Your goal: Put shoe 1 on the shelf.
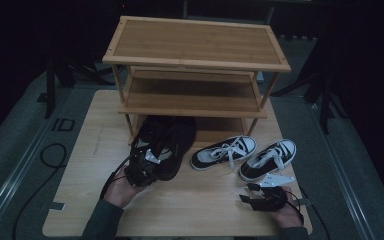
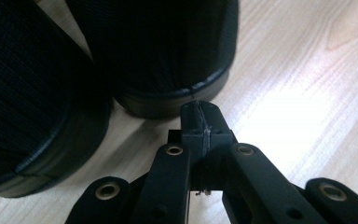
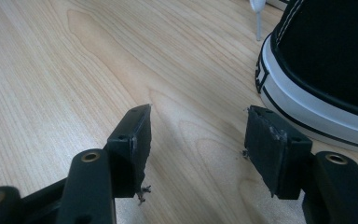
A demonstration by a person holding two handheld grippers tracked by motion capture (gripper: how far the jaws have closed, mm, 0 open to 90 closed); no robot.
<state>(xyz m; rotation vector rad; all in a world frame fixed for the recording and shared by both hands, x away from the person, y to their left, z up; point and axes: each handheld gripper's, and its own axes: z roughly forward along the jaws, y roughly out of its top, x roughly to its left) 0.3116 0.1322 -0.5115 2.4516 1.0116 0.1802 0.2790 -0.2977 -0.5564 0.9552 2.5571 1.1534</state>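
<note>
On the pale wooden table point(image 1: 200, 200), left tongs point(image 2: 200, 122) shut empty, right tongs point(image 3: 198, 140) agape, dark room.

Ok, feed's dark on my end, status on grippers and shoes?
Left gripper shut, empty, at the heels of the black shoes. Right gripper open, empty, beside a black-and-white sneaker. Nothing in the way.

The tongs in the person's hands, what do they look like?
Both tongs are black. The left tongs have flat arms with brass-coloured rivets. The right tongs have square black pads, scuffed at the edges. Each carries a grey three-cornered plate on top and trails a dark cable. The person wears dark greenish sleeves.
</note>
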